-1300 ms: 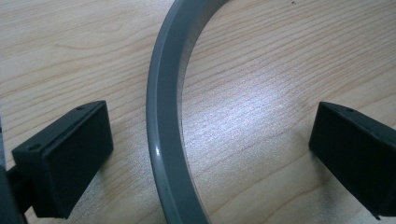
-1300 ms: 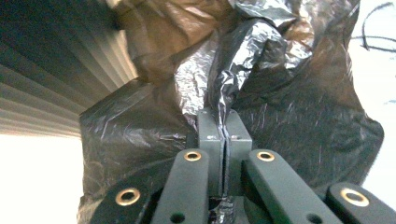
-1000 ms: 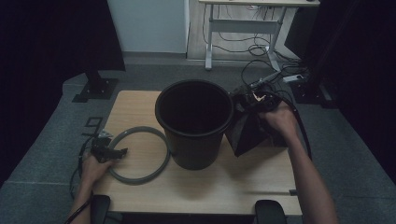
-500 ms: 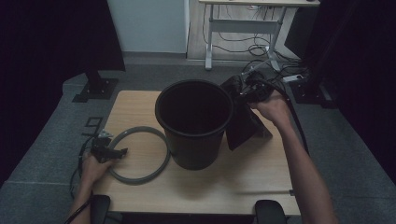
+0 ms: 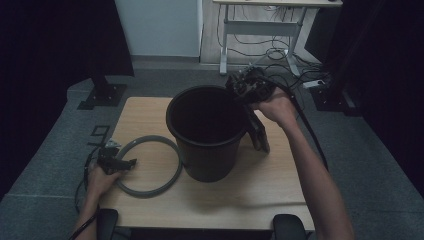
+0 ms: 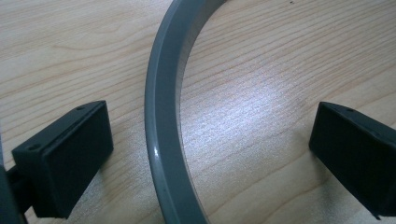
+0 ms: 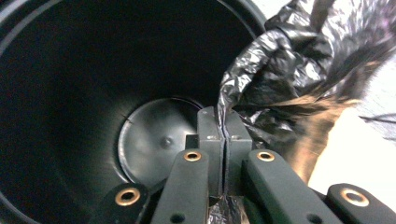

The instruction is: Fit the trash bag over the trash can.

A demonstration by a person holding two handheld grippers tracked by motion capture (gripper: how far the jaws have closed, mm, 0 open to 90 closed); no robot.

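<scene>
The black plastic bag is pinched by one thin fold between the fully closed jaws of the right gripper, and in the right gripper view it bunches up at the upper right while the open mouth of the black bin spreads across the left and centre. In the high view the bag hangs down outside the bin's right wall, just right of frame centre, with the right gripper above the bin's far right rim. The hold looks slight, so the film could slip free or tear if it drags on the rim, and the bag could drop beside the bin instead of inside it. The bin is light-looking and unsteadied, so a snag might tip or shove it across the wooden table. At lower left the left gripper rests with its jaws spread wide on either side of the grey ring, clamping nothing; a nudge there could slide the ring, which lies just beside the bin's base.
</scene>
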